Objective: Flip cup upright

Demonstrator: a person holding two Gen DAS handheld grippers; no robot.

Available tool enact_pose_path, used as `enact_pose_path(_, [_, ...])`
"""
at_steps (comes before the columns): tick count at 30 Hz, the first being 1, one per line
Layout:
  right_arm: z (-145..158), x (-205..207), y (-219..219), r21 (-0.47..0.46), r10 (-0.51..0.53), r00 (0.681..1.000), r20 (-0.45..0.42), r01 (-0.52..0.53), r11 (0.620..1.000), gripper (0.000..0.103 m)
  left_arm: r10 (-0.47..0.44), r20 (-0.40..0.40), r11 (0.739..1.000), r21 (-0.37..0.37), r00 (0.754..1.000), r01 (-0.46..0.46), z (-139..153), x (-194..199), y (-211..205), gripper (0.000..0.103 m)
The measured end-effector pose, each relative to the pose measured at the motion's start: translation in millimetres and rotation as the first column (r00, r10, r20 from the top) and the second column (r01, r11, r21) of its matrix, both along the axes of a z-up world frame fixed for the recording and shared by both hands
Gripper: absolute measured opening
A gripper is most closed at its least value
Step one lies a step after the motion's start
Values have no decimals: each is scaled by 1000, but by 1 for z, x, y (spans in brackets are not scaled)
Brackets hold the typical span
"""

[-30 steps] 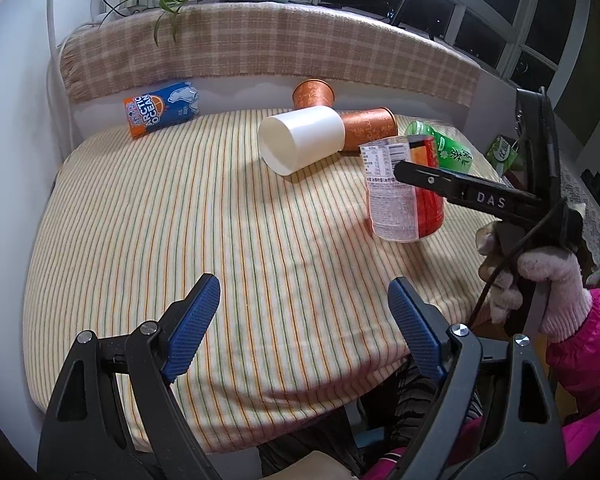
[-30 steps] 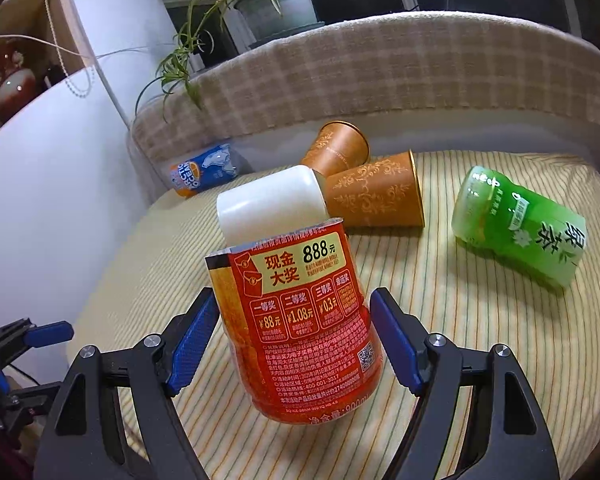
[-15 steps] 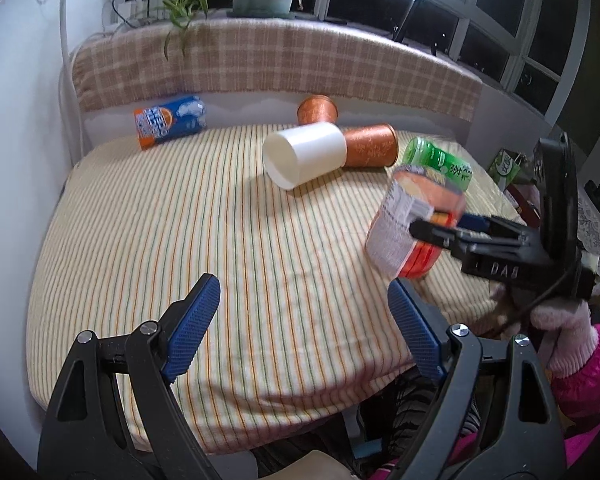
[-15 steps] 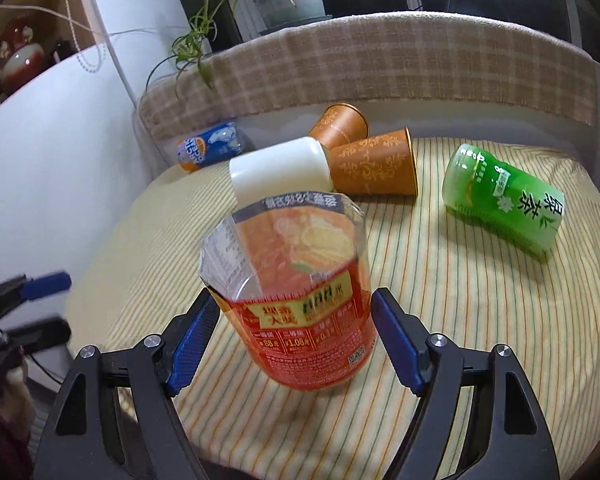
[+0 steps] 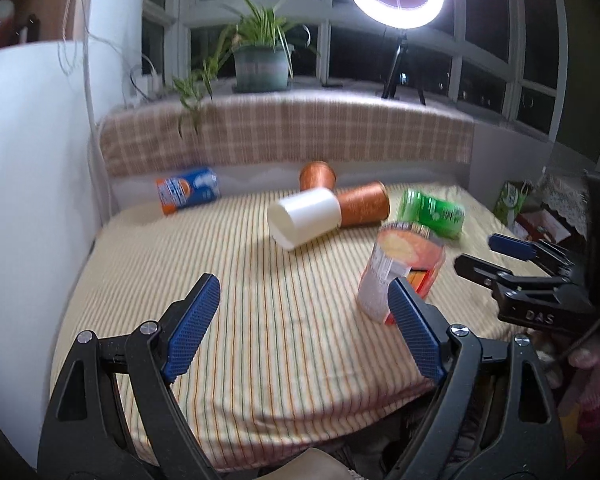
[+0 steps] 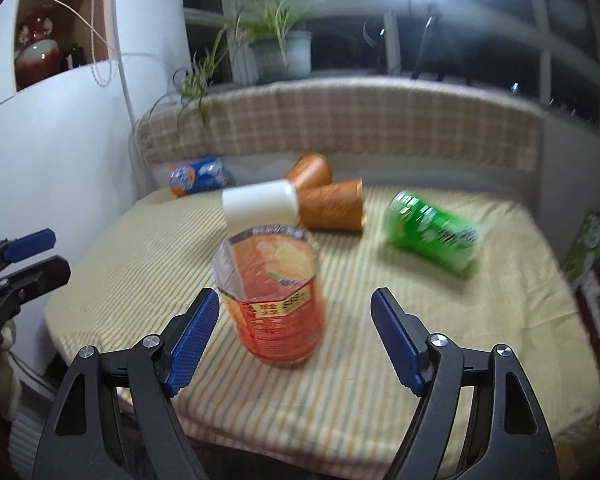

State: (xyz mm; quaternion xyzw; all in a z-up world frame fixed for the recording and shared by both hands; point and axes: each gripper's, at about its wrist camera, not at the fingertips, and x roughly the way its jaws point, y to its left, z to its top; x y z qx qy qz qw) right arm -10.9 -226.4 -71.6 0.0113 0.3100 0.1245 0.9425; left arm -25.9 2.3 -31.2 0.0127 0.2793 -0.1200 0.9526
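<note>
While the left view is blurred, the left tool gapes with nothing between its pads; the red cup stands mouth-up right of centre on the striped surface. Right view: right tool spread wide, clear of the cup at frame centre; green bottle lies at upper right.

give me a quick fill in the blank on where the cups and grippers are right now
1. The red cup stands on the striped tablecloth with its open mouth facing ____.
2. The right hand-held gripper is ____, gripping nothing.
3. The white cup lies on its ____.
4. Just right of the copper cup lies a ____ cup.

Missing words: up; open; side; green
</note>
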Motion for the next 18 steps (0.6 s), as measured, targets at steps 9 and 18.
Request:
enact_pose_path(9, [28,-36,-17,5,-102,981,163,102,995,81,61,101,998,-41,993,-57,11,-17,-4,97])
enact_pose_path(18, [44,-54,-26,28,-176,943,281,176,984,87,114,240,993,-2,964,-117,23,-32,-13,102])
